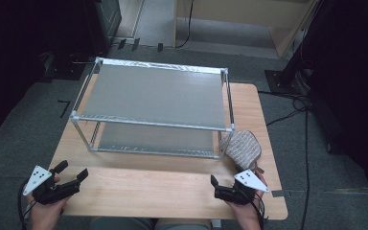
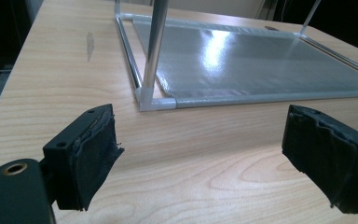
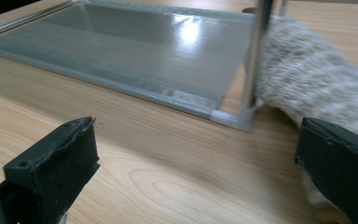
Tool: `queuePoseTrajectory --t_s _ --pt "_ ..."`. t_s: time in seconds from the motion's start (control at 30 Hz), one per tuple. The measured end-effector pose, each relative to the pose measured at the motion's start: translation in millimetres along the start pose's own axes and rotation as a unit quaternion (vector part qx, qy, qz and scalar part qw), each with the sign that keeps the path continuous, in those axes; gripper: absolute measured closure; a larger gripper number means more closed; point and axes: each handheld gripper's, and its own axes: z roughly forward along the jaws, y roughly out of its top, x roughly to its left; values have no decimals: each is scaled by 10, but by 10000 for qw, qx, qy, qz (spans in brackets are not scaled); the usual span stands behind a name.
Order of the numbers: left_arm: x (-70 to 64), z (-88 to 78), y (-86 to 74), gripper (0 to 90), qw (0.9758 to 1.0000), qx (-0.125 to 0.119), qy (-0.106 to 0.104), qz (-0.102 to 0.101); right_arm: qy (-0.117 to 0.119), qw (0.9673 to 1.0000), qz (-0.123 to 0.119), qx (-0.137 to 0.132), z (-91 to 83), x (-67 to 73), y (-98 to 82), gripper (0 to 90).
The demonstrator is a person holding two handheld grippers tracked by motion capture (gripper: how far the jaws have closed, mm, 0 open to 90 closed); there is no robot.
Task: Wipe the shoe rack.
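Grey carpet and dark equipment surround a light wooden desk (image 1: pixel 172 187) whose top carries a two-tier rack of silver metal tubes with grey shelf panels (image 1: pixel 153 93). At the rack's front right corner lies a beige knitted oven mitt (image 1: pixel 243 149), touching the corner post and resting flat on the wood.

Left claw (image 1: pixel 73 171) sits near the desk's front left corner, held in a hand, pointing toward the rack and well apart from it. Its jaws stand wide apart with nothing between them; in the left gripper view (image 2: pixel 200 154) only bare wood lies between the pads, and the rack's front left corner post rises just ahead.

Right claw (image 1: pixel 213 186) is at the front right of the desk, just in front of the mitt. In the right gripper view (image 3: pixel 196 172) its jaws are spread wide and grip nothing; the mitt (image 3: pixel 307 84) lies beyond the right-hand jaw, partly hidden behind it, beside the rack's lower shelf (image 3: pixel 135 46).
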Motion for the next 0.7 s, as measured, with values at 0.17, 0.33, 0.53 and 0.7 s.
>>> queuePoseTrajectory --t_s 0.17,0.33,0.53,0.7 --pt "-5 34 -6 82 9999 94 -79 66 -92 9999 -48 8 63 36 -7 0" --pt "2 35 -16 74 9997 139 -190 95 -216 9997 19 -91 -3 -28 -25 0" --pt "-5 42 -20 74 9993 188 -262 167 -157 9998 -60 -51 8 0 -61 0" --pt "-2 46 -18 74 9993 230 -271 138 -135 9999 -103 22 43 23 -96 0"
